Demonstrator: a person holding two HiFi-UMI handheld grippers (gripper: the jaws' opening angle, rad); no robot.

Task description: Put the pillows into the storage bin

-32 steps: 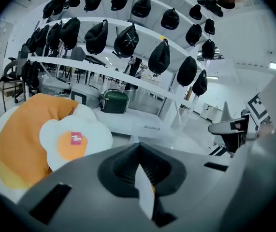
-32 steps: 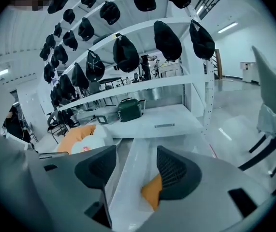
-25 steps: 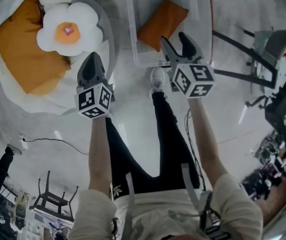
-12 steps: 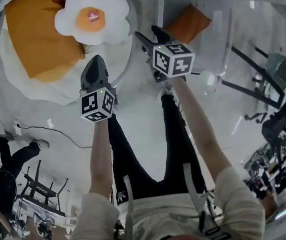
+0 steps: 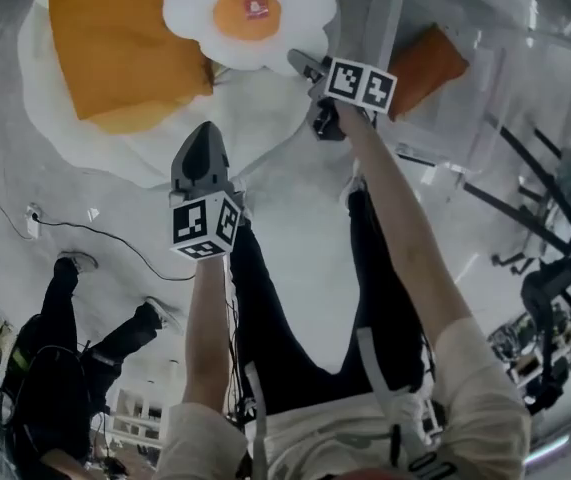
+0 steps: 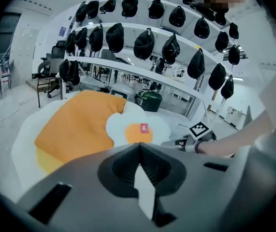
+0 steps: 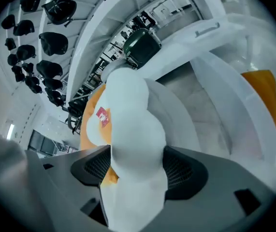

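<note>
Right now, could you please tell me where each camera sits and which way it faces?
Head view: on the person's head, facing steeply down at the flower pillow, orange pillow and clear storage bin; both arms, legs, left tool and right tool show.
Left gripper view: on the shut left tool, facing the flower pillow; the right forearm shows.
Right gripper view: on the right tool, jaws just opening, pillow petal between them; bin beyond.
Shared: all three see the flower pillow.
</note>
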